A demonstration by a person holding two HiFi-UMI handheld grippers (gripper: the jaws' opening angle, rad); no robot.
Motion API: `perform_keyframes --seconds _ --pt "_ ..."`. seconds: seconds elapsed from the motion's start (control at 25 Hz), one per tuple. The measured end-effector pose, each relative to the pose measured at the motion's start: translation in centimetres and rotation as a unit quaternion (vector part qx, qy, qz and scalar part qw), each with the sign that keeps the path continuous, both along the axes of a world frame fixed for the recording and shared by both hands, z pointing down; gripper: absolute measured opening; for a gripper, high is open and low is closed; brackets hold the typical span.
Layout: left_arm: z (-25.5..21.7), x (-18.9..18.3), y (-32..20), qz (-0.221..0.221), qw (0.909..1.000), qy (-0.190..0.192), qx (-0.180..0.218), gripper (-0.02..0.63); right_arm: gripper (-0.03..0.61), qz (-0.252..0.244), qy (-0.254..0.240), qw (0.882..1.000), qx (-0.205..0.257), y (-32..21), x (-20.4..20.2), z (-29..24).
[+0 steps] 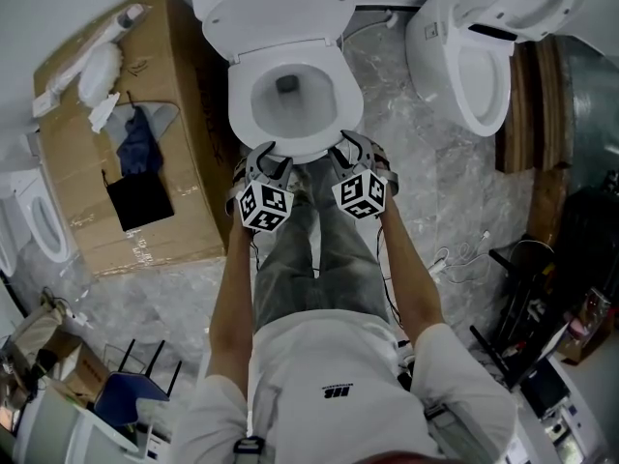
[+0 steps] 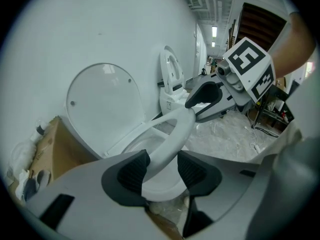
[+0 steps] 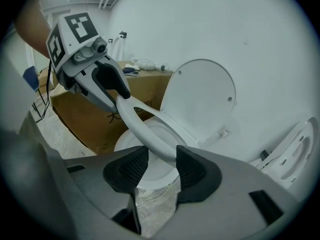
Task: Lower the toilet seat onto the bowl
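The white toilet seat (image 2: 175, 134) hangs tilted a little above the bowl (image 1: 290, 148), hinged at the back under the upright lid (image 1: 276, 8). Both grippers are at its front rim. The seat (image 3: 142, 126) runs between the pads of my right gripper (image 3: 162, 166), which looks shut on it. My left gripper (image 2: 162, 171) has the rim between its pads, close against the left pad and loose on the right, so it stands open. From above, the left gripper (image 1: 268, 153) and right gripper (image 1: 345, 148) flank the bowl's front.
A big cardboard box (image 1: 126, 162) with rags on it stands close to the left of the toilet. A second toilet (image 1: 484, 56) stands to the right, with cables (image 1: 464, 254) on the marble floor. Another seat (image 1: 44, 220) leans at the far left. The wall is just behind.
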State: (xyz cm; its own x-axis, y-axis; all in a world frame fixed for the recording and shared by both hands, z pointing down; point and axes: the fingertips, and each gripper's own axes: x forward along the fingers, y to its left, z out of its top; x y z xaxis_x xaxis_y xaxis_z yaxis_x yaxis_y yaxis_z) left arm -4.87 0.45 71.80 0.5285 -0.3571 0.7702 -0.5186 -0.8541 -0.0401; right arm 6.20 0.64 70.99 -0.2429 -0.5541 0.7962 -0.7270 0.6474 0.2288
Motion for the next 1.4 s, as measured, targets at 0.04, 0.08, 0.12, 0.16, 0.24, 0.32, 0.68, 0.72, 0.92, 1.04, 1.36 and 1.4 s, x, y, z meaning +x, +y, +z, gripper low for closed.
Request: perform_keyframes --seconds 0.04,0.08,0.12,0.16,0.24,0.32,0.68,0.72,0.92,1.04,1.36,1.4 --pt "0.3 0.0 0.2 0.002 1.0 -0.001 -0.002 0.207 0.16 -0.002 0.002 1.0 -0.001 0.2 0.0 0.3" --pt "0.6 0.0 0.4 0.003 1.0 -0.002 -0.003 0.209 0.16 -0.003 0.003 1.0 -0.003 0.4 0.0 0.6" --pt "0.9 0.0 0.6 0.005 1.0 -0.003 -0.005 0.21 0.161 -0.004 0.004 1.0 -0.004 0.6 0.1 0.8" --pt "1.1 0.1 0.8 0.006 1.0 -0.004 -0.006 0.212 0.163 -0.005 0.005 1.0 -0.005 0.8 0.1 1.1" --pt "1.7 0.0 1.3 0.01 0.9999 -0.007 -0.01 0.213 0.166 -0.008 0.007 1.0 -0.008 1.3 0.0 1.6" --pt "2.3 0.0 1.8 0.012 0.9998 -0.01 -0.013 0.215 0.169 -0.01 0.01 1.0 -0.012 1.7 0.0 2.2" --pt "4.7 0.1 3.3 0.02 0.9994 -0.022 -0.019 0.219 0.181 -0.019 0.023 0.999 -0.021 3.2 0.2 4.5" --pt "4.9 0.0 3.4 0.021 0.9993 -0.023 -0.019 0.219 0.182 -0.02 0.024 0.999 -0.021 3.3 0.1 4.7" --pt "6.4 0.0 4.1 0.026 0.999 -0.03 -0.022 0.222 0.184 -0.026 0.03 0.999 -0.027 4.1 0.1 6.2" --pt "7.2 0.1 4.6 0.029 0.9987 -0.035 -0.023 0.224 0.186 -0.029 0.034 0.999 -0.031 4.5 0.2 7.0" --pt "9.8 0.1 5.9 0.037 0.9978 -0.05 -0.023 0.229 0.19 -0.034 0.047 0.998 -0.038 5.8 0.2 9.7" --pt "10.2 0.1 6.0 0.038 0.9976 -0.053 -0.023 0.229 0.191 -0.035 0.049 0.997 -0.039 5.9 0.3 10.0"
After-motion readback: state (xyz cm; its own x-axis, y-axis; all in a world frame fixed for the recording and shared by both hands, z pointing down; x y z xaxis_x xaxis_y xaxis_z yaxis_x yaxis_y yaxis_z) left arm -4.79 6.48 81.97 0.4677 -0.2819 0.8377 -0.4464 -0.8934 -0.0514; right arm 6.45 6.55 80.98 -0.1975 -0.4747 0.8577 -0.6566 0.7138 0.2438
